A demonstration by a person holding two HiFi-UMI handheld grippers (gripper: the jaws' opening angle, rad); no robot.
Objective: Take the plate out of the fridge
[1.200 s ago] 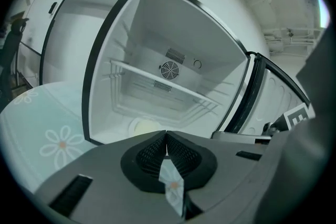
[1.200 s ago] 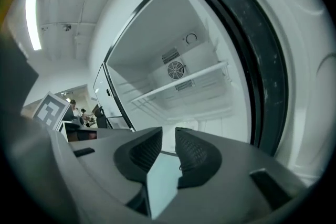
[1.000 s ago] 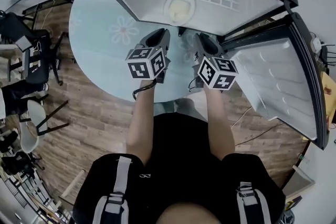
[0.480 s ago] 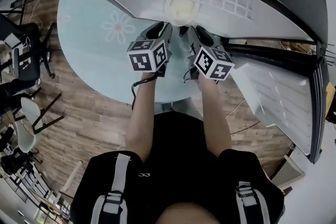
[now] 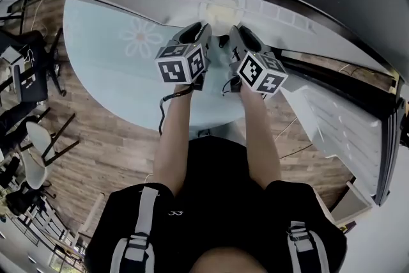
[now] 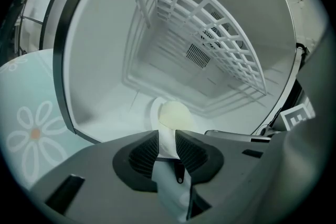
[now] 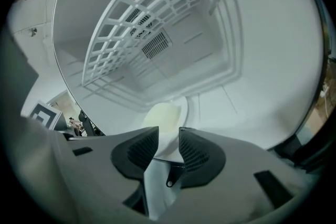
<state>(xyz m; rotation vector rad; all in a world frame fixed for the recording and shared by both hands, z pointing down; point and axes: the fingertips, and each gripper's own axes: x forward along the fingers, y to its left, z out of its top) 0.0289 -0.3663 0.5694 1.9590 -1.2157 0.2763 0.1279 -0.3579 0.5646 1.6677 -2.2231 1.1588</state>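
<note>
Two grippers, left gripper [image 6: 167, 136] and right gripper [image 7: 168, 134], side by side. One plate [image 6: 171, 114], one wire shelf [image 6: 210, 34] higher up and further in. Plate lying flat just past both sets of tips on the fridge [image 6: 102, 113] floor, round, so no real long axis. Jaws just been opening, now wide apart, clamping nothing.

Right tool [image 7: 167, 140] jaws just opened, plate [image 7: 164, 115] showing through gap, fridge shelf [image 7: 142, 29] above
</note>
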